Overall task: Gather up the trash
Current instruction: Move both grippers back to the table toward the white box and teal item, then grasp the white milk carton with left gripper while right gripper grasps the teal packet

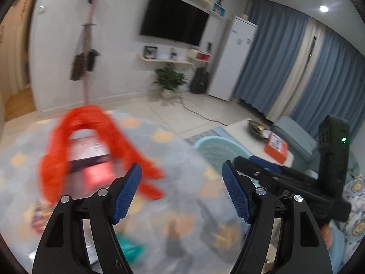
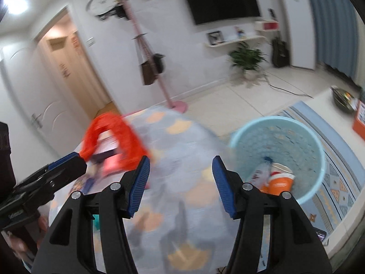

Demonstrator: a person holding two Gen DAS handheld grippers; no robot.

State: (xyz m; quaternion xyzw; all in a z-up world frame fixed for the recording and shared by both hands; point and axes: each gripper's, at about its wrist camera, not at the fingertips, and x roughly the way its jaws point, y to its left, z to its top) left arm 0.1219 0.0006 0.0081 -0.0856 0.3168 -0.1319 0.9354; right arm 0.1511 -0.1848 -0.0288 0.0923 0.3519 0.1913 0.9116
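Observation:
An orange plastic bag (image 1: 91, 141) lies blurred on the patterned cloth, with a flat box (image 1: 89, 153) inside its loop. It also shows in the right wrist view (image 2: 114, 137). My left gripper (image 1: 182, 194) is open and empty, just right of the bag. In the right wrist view the left gripper (image 2: 68, 164) sits at the bag's left edge. My right gripper (image 2: 181, 185) is open and empty above the cloth. A light blue bin (image 2: 280, 155) on the floor to the right holds a plastic bottle (image 2: 262, 171) and an orange cup (image 2: 280, 180).
A pink coat stand (image 2: 159, 68) rises behind the cloth. A low white table (image 1: 255, 130) holds a bowl (image 1: 257, 127) and an orange box (image 1: 276, 146). A potted plant (image 2: 246, 59), a guitar and a white cabinet stand by the far wall. A patterned rug (image 2: 335, 182) lies under the bin.

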